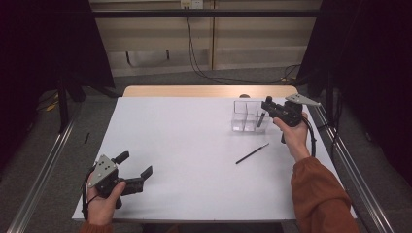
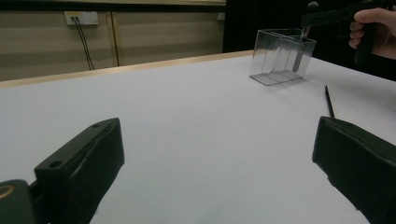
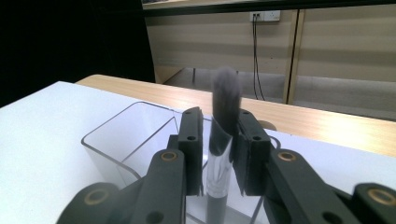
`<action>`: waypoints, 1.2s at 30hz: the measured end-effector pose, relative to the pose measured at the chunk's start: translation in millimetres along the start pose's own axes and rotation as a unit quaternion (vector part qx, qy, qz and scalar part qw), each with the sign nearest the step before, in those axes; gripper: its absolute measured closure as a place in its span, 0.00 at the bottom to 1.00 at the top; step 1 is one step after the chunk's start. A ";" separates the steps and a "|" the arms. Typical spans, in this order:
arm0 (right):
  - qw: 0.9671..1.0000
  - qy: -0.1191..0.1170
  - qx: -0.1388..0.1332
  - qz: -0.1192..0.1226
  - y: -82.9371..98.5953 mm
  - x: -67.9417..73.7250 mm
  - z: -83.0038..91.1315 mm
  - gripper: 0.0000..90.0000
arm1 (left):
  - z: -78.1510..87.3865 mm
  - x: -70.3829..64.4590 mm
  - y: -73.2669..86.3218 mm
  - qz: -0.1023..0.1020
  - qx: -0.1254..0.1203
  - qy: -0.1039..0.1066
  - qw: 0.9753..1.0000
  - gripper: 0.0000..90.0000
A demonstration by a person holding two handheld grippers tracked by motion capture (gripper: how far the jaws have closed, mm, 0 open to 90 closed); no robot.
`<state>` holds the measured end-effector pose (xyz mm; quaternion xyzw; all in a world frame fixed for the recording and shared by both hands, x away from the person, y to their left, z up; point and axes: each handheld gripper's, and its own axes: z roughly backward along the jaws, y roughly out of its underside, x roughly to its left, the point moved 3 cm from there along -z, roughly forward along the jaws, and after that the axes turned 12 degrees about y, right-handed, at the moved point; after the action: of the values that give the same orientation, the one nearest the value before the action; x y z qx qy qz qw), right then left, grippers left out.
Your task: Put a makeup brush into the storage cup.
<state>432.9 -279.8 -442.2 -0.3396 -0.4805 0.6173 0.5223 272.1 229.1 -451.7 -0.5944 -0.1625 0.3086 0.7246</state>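
Grey bristles (image 3: pixel 225 95), probably a brush's, rise between right tool (image 3: pixel 219 149).

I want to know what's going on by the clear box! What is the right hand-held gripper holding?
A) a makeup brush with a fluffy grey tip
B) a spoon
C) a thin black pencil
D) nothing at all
A: in the right gripper view the right hand-held gripper has its jaws closed on a makeup brush, grey bristles up, above the clear box.
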 end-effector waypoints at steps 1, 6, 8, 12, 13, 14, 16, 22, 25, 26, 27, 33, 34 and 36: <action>1.000 0.000 0.000 -0.001 -0.1 -0.3 0.2 0.80 | 0.1 0.0 -0.1 0.000 0.000 0.000 1.000 0.02; 1.000 0.017 0.004 -0.003 0.4 -3.1 1.3 0.53 | -0.2 -0.3 0.1 0.000 0.000 0.001 1.000 0.02; 1.000 0.026 0.007 -0.006 0.9 -4.3 1.4 0.40 | -0.1 0.0 0.1 0.000 0.000 0.000 1.000 0.02; 0.999 0.039 0.006 -0.014 0.9 -7.4 2.1 0.16 | -0.1 -0.1 0.1 0.000 0.000 0.001 1.000 0.02; 0.999 0.041 0.008 -0.015 1.0 -8.1 2.1 0.14 | -0.2 -0.1 0.1 0.000 0.000 0.001 1.000 0.02; 0.999 0.042 0.007 -0.016 1.1 -8.7 2.6 0.14 | -0.2 0.1 0.2 -0.001 0.001 0.001 1.000 0.02; 0.999 0.044 0.003 -0.016 0.9 -9.2 3.7 0.08 | -0.3 0.1 0.2 -0.001 0.001 0.001 1.000 0.02; 0.999 0.041 -0.003 -0.014 -1.5 -9.2 8.3 0.02 | -0.1 0.0 0.0 -0.001 0.001 0.002 1.000 0.02; 0.999 0.037 -0.006 -0.017 -1.9 -9.4 11.3 0.01 | 0.1 0.1 -0.1 0.000 0.000 0.003 1.000 0.02; 0.999 0.038 -0.007 -0.018 -1.5 -9.7 12.5 0.00 | 0.1 0.0 -0.1 0.000 0.000 0.003 1.000 0.02; 0.999 0.036 -0.011 -0.013 -0.6 -9.9 13.5 0.00 | 0.2 0.0 -0.1 0.000 0.000 0.003 1.000 0.02; 0.999 0.026 -0.015 -0.022 -0.5 -8.6 22.6 0.00 | 0.1 0.1 0.1 0.002 -0.001 0.001 1.000 0.02; 0.999 0.026 -0.016 -0.021 -0.6 -8.5 23.9 0.00 | 0.2 0.2 0.2 0.003 -0.001 0.000 1.000 0.02; 0.999 0.023 -0.016 -0.022 -0.4 -7.5 27.0 0.00 | 0.2 0.8 0.4 0.002 0.001 0.001 1.000 0.02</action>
<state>409.8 -293.5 -434.1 -0.3518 -0.4854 0.5897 0.5412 272.5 229.8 -452.1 -0.5945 -0.1598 0.3096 0.7247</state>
